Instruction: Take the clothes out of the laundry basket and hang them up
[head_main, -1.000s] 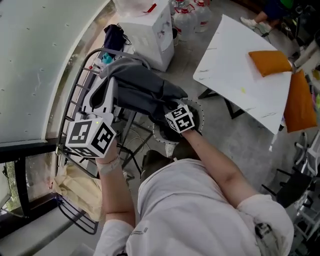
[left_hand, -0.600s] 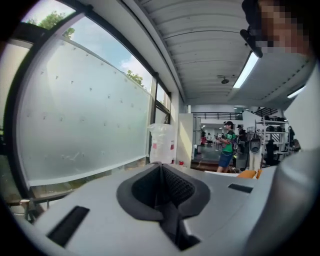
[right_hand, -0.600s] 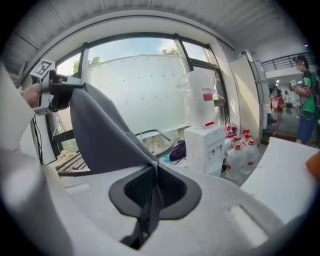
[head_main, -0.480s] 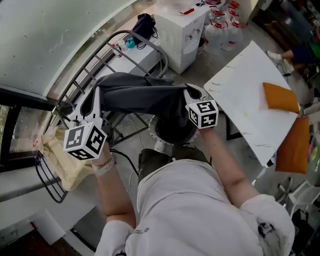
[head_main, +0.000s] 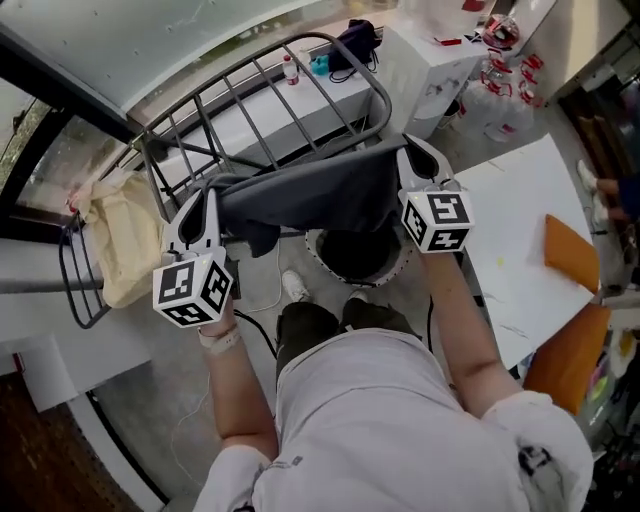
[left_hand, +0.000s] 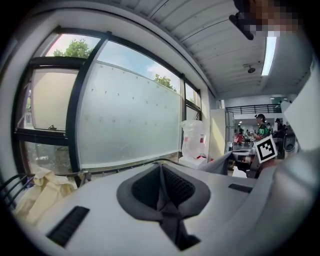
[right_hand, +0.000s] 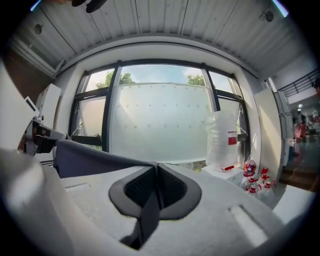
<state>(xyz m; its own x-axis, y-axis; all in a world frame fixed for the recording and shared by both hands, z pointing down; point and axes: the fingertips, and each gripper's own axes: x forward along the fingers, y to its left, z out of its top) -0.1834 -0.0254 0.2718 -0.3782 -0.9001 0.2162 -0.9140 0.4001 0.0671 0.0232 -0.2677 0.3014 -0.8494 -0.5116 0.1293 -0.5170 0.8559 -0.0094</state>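
- Dark grey fabric garment (head_main: 310, 195) is out of the basket. It hangs stretched flat between the two tools, just on the person's side of the grey metal-tube drying rack (head_main: 290, 95).
- Left tool (head_main: 207, 195): clenched on one top corner, with a fold of fabric pinched between its pads in the left gripper view.
- Right tool (head_main: 410, 150): clamped on the opposite corner, and the cloth runs off to its left in the right gripper view.
- Key relation: the garment's long axis lies roughly along the rack's rails, and the rack lies beyond both tools. The right tool looks nearer the rack's curved end rail.
- Pose: both forearms reach forward, with the tools near level and pointing at the rack.
- Round white perforated laundry basket (head_main: 318, 262) stands on the floor under the garment, on the person's side of the rack.
- Cream cloth (head_main: 120, 240) is draped at the rack's left end.
- Judgement: the next move is forward and over a rail, both corners together.
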